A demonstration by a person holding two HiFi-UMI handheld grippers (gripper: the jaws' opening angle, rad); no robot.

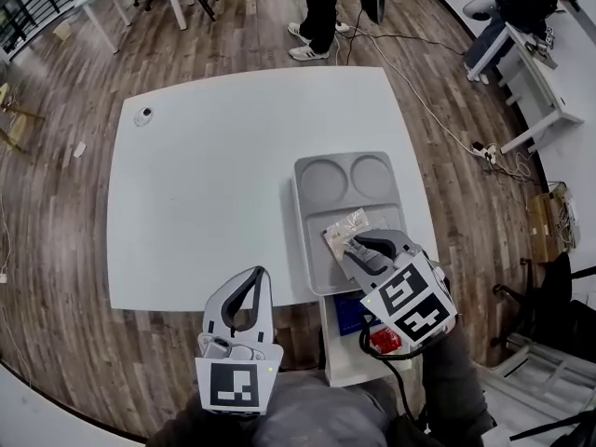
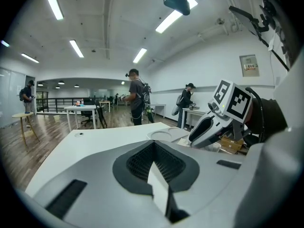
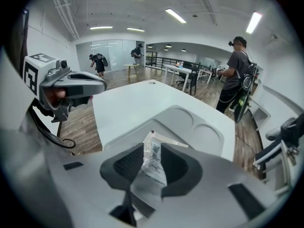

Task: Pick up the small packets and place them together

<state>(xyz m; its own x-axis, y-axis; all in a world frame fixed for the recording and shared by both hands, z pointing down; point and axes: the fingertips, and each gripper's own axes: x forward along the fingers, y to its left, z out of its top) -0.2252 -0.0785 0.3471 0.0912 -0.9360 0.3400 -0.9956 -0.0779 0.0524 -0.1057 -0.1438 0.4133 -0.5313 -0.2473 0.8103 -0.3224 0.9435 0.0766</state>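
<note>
Packet (image 1: 346, 226) (image 3: 154, 163) stands between the jaws of the right gripper (image 1: 357, 247) (image 3: 153, 148), a crinkled white sachet with dark print, its upper end rising past the jaw tips. The jaws stand only a narrow way apart, one on each side of the sachet, and do not pinch it flat. Just beyond the tips a pale flat strip (image 3: 172, 139) lies on the tray floor; whether it is a second packet cannot be told.

The right gripper tilts steeply down into the grey tray (image 1: 310, 250) (image 3: 190, 115), its marker cube (image 1: 410, 303) turned back toward the person, a dark sleeve (image 1: 447, 380) behind it. The left gripper (image 1: 258, 272) (image 2: 154, 144) is held low at the near edge of the white table (image 1: 214, 175), left of the right gripper and well apart from it, pointing almost level across the tabletop. Its jaws meet at the tips with nothing between them.

Ahead of the right gripper's tips the tray carries two round wells (image 1: 322, 181) (image 1: 370, 175), both bare; the sachet sits in the larger section nearest the tips. Under the right gripper's cube, off the table's near edge, a white stand (image 1: 340, 361) holds something blue (image 1: 349, 313) and something red (image 1: 385, 341).
</note>
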